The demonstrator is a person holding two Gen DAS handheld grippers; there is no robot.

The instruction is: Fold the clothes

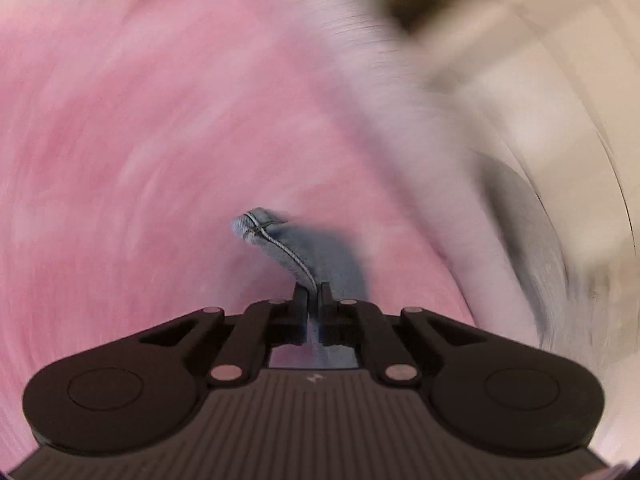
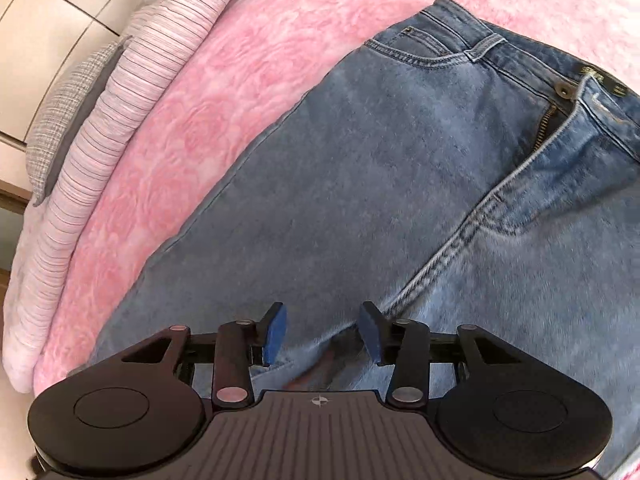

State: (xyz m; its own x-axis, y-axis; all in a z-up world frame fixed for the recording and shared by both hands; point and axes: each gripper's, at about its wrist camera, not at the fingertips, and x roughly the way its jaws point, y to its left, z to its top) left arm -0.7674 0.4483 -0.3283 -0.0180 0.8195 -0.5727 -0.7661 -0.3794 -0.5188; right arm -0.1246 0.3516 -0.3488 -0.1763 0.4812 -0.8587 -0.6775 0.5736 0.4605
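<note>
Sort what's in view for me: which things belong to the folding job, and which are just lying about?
Job:
- jeans, spread front-up, fly open
- denim corner, pinched in the left gripper
- right gripper, open over the jeans

Lying about:
- pink blanket under the jeans
- striped bedding
- grey checked cushion

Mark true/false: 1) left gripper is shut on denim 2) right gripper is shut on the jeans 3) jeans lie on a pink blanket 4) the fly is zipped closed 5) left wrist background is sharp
1) True: the left gripper pinches a stitched corner of the jeans.
2) False: the right gripper is open, fingers apart above the jeans.
3) True: they lie on the pink blanket.
4) False: the fly gapes open, zipper teeth showing.
5) False: it is heavily motion-blurred.
</note>
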